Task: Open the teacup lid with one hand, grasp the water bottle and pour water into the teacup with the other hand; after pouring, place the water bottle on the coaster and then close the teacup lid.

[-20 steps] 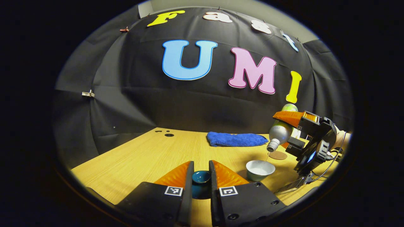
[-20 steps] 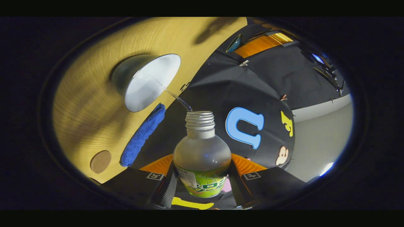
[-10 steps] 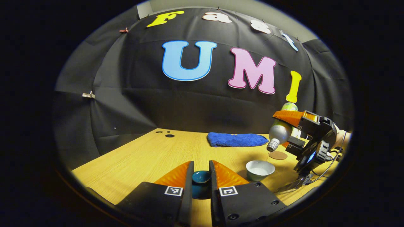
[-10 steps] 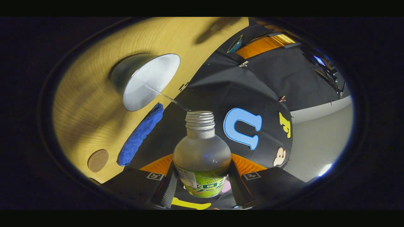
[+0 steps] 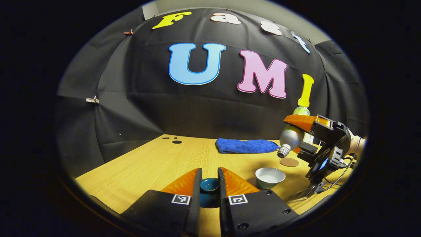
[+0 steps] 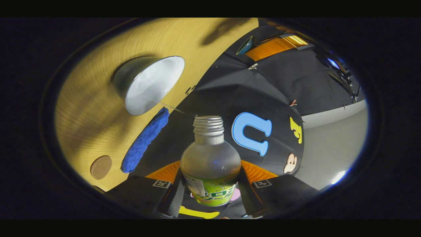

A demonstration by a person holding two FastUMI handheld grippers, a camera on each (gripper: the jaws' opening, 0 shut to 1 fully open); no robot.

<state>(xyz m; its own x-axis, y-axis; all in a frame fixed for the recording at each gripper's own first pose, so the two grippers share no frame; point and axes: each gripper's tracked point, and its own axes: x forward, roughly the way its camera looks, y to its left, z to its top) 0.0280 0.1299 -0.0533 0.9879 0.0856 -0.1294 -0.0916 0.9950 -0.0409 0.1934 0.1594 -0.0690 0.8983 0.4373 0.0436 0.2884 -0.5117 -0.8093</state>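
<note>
- Table (image 5: 148,164): teacup (image 5: 270,177) sits open, water inside; coaster (image 5: 289,162) just behind it, bare.
- Right gripper (image 6: 209,184): jaws pinch the tilted bottle (image 6: 210,164), mouth above the cup.
- Stream has thinned to a thread versus a second ago; pour looks nearly done, coaster next.
- Left gripper (image 5: 209,184): jaws pinch the lid (image 5: 209,185), off to the cup's left.
- Water level in the bottle is hard to make out.

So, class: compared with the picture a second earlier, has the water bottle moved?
Yes, slightly. In the left gripper view the water bottle's mouth sits a little higher and further left against the coaster, still above the teacup.
</note>
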